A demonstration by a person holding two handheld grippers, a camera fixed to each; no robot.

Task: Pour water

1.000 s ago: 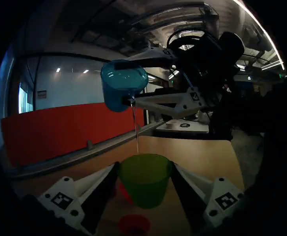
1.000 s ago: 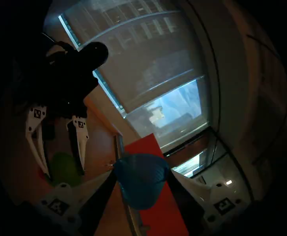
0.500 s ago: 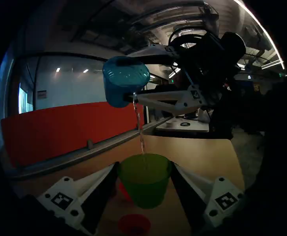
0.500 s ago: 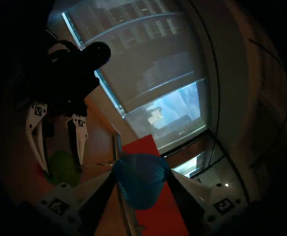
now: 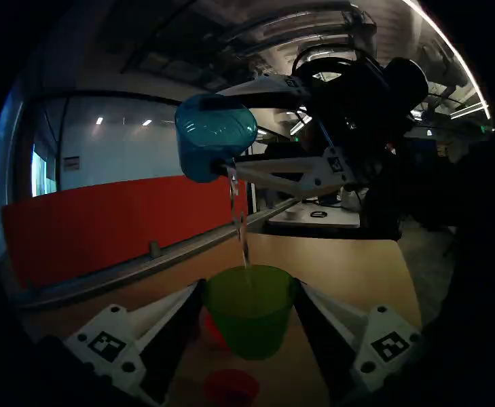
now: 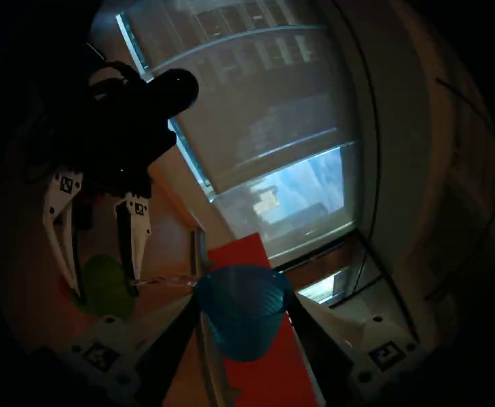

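**Water running from blue cup into green cup**

Left gripper view: The left gripper is seen clamped on a green cup, one finger pressed to each side; the cup is held upright between the fingertips, above a wooden table. Beyond and above the fingertips, a blue cup is gripped on both sides by the right gripper and tipped over. A thin water stream is seen falling from its rim into the green cup's mouth. A small red cup is noted on the table below the fingers.

Right gripper view: The blue cup is held tight between the two near fingers. Off the left finger, the green cup is seen between the other gripper's fingers, with the water stream reaching toward it. A window lies beyond the fingertips.
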